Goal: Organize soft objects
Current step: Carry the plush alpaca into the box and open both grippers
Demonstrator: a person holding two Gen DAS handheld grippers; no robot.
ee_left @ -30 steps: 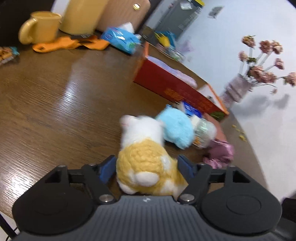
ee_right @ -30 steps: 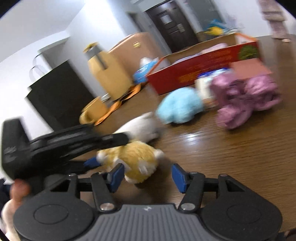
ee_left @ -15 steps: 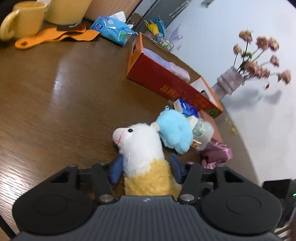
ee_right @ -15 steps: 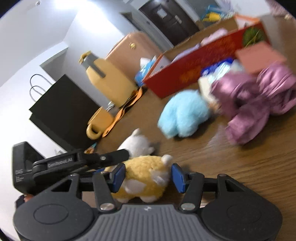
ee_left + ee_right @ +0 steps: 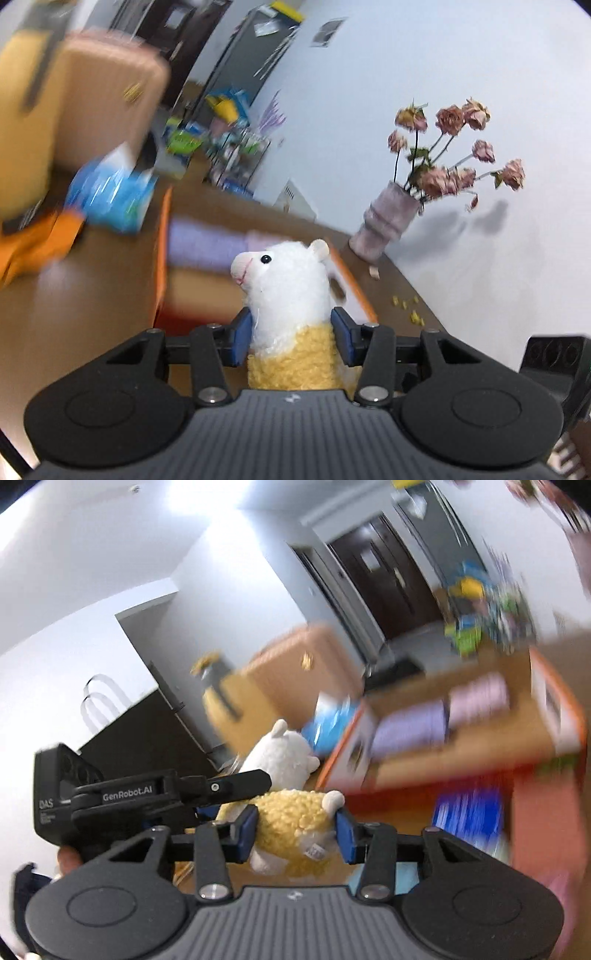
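Observation:
A white and yellow plush alpaca (image 5: 288, 291) is held in the air by both grippers. My left gripper (image 5: 291, 332) is shut on its neck, head upright. My right gripper (image 5: 295, 829) is shut on its yellow body (image 5: 291, 819); the left gripper's body (image 5: 147, 794) shows to the left there. Beyond and below lies the open red and orange box (image 5: 162, 258) with lilac folded cloths (image 5: 207, 243) inside; it also shows in the right wrist view (image 5: 539, 686).
A vase of dried pink roses (image 5: 391, 218) stands at the table's far right. A blue tissue pack (image 5: 110, 195) and an orange item (image 5: 40, 236) lie left of the box. A tan suitcase (image 5: 107, 103) stands behind. A pink cloth (image 5: 565, 893) lies at lower right.
Both grippers have lifted the alpaca off the table and carried it toward the box. The blue plush and pink cloth have dropped out of the left wrist view.

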